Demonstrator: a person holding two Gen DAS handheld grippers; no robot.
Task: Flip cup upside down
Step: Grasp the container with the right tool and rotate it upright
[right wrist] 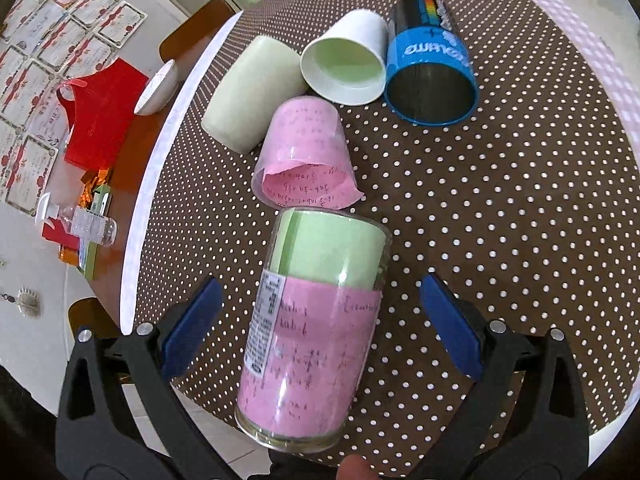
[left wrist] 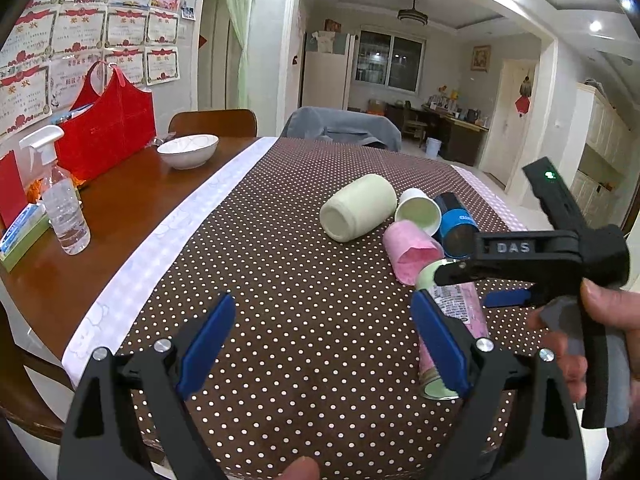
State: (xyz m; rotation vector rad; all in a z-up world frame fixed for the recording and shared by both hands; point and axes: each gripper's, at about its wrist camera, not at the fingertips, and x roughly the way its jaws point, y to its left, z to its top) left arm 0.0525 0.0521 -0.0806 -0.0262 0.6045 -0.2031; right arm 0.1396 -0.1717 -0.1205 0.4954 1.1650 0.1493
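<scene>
Left tongs [left wrist: 320, 344]: you hold them spread wide above the near part of the worktop, nothing between the blue pads; the polka-dot cloth shows through the gap.

Right tongs [right wrist: 320, 332]: yours are spread too, one blue pad on each side of the glass cup, with a clear gap on both sides, so nothing is gripped. In the left wrist view the same tool [left wrist: 532, 264] comes in from the right with your hand [left wrist: 592, 320] on its handle.

Glass cup [right wrist: 308, 332]: it lies on its side on the cloth, lined with green paper at the far end and pink paper at the near end, a printed label along one side. From the left wrist view it [left wrist: 452, 328] lies just beside the right pad of your left tongs, partly hidden by it.

Pink cup [right wrist: 306, 152]: on its side just beyond the glass cup, mouth toward you, pink paper sticking out of the rim.

Pale green cup [right wrist: 254, 96]: on its side, left of the pink cup and touching it.

White cup [right wrist: 346, 68]: on its side, green inside, wedged between the pale green cup and the blue cup.

Blue cup [right wrist: 430, 76]: on its side at the far right of the cluster, dark inside.

Worktop [left wrist: 132, 208]: brown wood with the dotted cloth [left wrist: 304, 280] over your side; a white bowl [left wrist: 188, 150], a spray bottle [left wrist: 64, 204] and a red bag [left wrist: 108, 128] stand well apart from the cups on the bare wood.
</scene>
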